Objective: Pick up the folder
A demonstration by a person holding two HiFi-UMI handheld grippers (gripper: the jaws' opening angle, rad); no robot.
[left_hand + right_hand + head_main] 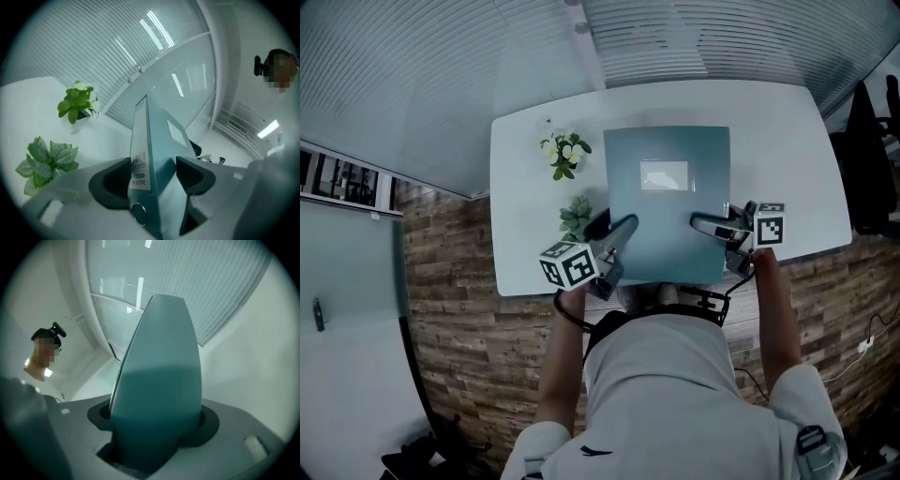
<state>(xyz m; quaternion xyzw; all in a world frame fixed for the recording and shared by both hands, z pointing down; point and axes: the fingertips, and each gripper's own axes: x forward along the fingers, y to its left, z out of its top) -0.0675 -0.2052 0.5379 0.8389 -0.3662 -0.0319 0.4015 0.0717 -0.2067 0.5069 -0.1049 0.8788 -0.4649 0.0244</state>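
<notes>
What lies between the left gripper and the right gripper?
The blue-grey folder fills that stretch, as the head view shows. The left gripper and the right gripper each have their jaws shut on one of its edges.

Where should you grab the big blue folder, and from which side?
Probably by its near edge, coming from the person's side, one gripper near each corner. The folder is wide and flat, so two grips should keep it level. Here the left gripper clamps the spine end and the right gripper the opposite end.

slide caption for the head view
Left gripper and right gripper clamp the near edge of a teal folder over a white table beside two plants
</notes>
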